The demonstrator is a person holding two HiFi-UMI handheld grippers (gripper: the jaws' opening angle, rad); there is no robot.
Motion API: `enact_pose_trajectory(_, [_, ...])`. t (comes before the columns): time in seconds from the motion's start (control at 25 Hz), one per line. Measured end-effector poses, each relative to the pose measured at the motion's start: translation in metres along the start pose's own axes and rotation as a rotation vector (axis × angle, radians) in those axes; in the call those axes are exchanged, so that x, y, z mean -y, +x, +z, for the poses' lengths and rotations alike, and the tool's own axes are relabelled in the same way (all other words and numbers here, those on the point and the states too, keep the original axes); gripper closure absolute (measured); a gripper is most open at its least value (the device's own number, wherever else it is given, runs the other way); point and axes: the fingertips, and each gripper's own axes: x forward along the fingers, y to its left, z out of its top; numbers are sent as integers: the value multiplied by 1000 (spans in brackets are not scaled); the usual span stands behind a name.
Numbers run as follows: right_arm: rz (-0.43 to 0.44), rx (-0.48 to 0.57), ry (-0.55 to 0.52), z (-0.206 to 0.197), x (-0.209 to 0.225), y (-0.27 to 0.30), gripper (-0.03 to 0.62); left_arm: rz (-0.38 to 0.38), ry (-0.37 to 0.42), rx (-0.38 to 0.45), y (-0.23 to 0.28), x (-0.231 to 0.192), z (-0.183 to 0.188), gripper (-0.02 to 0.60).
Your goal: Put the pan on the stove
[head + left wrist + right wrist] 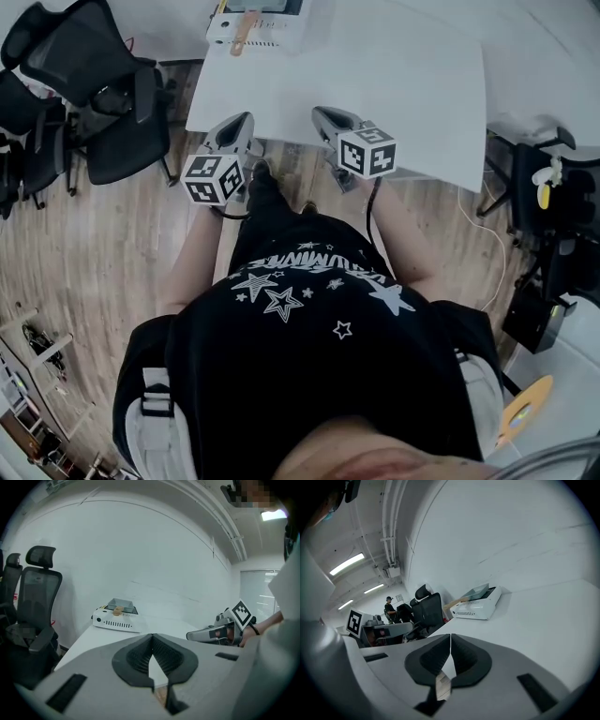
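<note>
right gripper view: closed gripper, white table

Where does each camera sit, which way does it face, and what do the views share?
Head view: on the person's head, facing steeply down; torso, forearms, left gripper and right gripper at the white table near edge.
Left gripper view: on the left gripper, along its shut jaws towards the stove; right gripper at right.
Right gripper view: on the right gripper, shut jaws, towards the stove; left gripper at left.
Shared: the stove, in all three.
</note>
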Motion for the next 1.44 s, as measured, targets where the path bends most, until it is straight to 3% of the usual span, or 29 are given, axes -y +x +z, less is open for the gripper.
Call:
enact_pose_trajectory(0.32, [-27, -13, 2, -19, 0, -13, 585, -12, -29, -33, -13, 19, -20, 575])
enact_pose_trajectory(0.52, [-69, -10, -66, -19, -3, -12, 588, -59, -29, -37, -8, 26, -22, 575])
enact_pose_trajectory(0.76, [-121, -22, -48, -23, -5, -13, 588, -109, -35, -60, -14, 27, -27, 575])
enact_pose_trajectory(1.44, [-224, -6, -19, -42, -74, -16, 588, -166, -43, -66, -84, -5, -27, 575])
